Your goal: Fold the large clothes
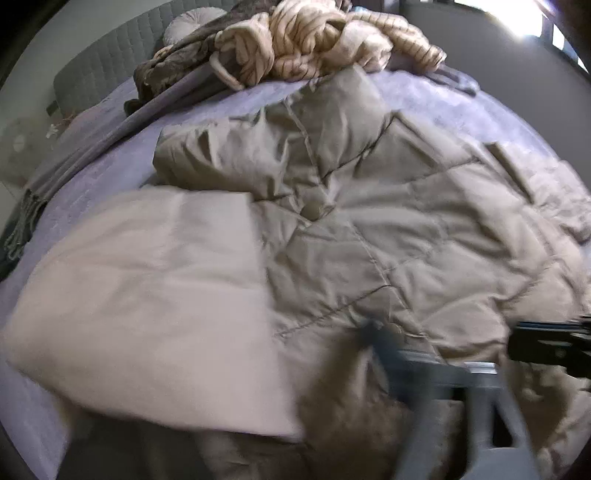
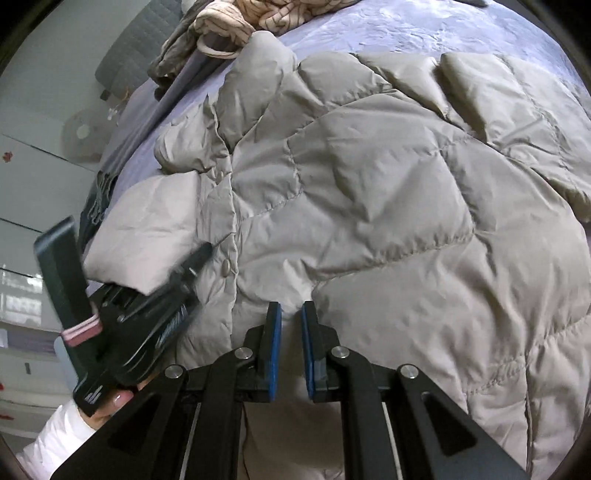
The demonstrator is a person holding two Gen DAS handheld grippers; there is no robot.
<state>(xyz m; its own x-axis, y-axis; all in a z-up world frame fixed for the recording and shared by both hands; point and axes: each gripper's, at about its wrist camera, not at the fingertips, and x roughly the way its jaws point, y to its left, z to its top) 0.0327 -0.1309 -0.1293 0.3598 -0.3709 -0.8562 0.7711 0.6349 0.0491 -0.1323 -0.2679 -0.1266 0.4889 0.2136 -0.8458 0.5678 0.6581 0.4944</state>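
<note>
I see the puffy coat (image 2: pixel 369 192) spread across the bed (image 2: pixel 424 33), its length running away from me. My left hand-held gripper (image 2: pixel 147 258), open and empty, is at its folded sleeve (image 2: pixel 147 221); my right hand-held gripper (image 2: pixel 291 314), nearly closed and empty, hovers over the coat's near hem.

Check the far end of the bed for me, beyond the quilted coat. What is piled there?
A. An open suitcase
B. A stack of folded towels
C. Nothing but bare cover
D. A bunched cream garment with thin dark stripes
D: past the taupe quilted coat, a crumpled cream striped garment lies heaped on the lilac bed cover, unfolded, beside some darker fabric.
</note>
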